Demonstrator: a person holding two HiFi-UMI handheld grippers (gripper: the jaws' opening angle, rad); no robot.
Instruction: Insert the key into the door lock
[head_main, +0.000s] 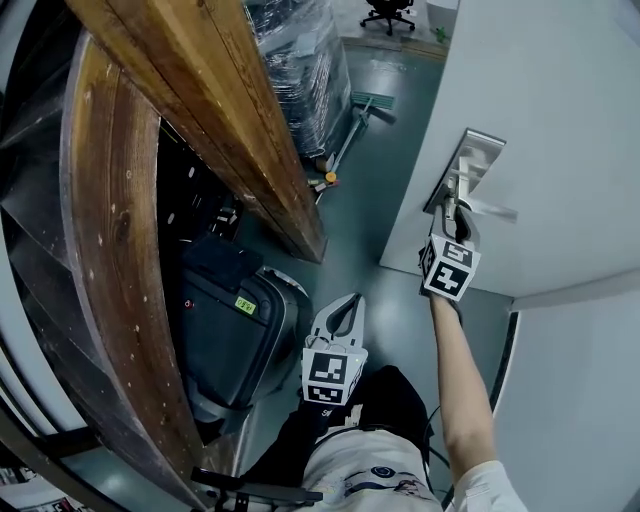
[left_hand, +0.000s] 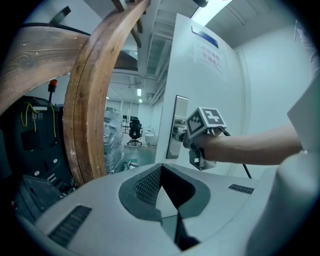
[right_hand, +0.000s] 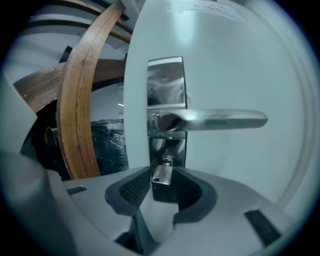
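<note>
A small silver key (right_hand: 162, 173) sticks into the keyhole at the bottom of the steel lock plate (right_hand: 166, 80), under the lever handle (right_hand: 215, 120) on the white door (right_hand: 240, 60). My right gripper (right_hand: 162, 186) is shut on the key's head, one pad against each side. The head view shows the right gripper (head_main: 459, 208) stretched out to the lock plate (head_main: 465, 165). My left gripper (head_main: 345, 305) hangs lower, away from the door, open with nothing in it. In the left gripper view the left gripper (left_hand: 162, 187) looks toward the right gripper (left_hand: 202, 132).
Curved wooden beams (head_main: 110, 230) stand close on the left. A black case (head_main: 225, 320) sits on the floor below them. Farther back are a wrapped pallet (head_main: 300, 60), a broom (head_main: 355, 120) and an office chair (head_main: 388, 12).
</note>
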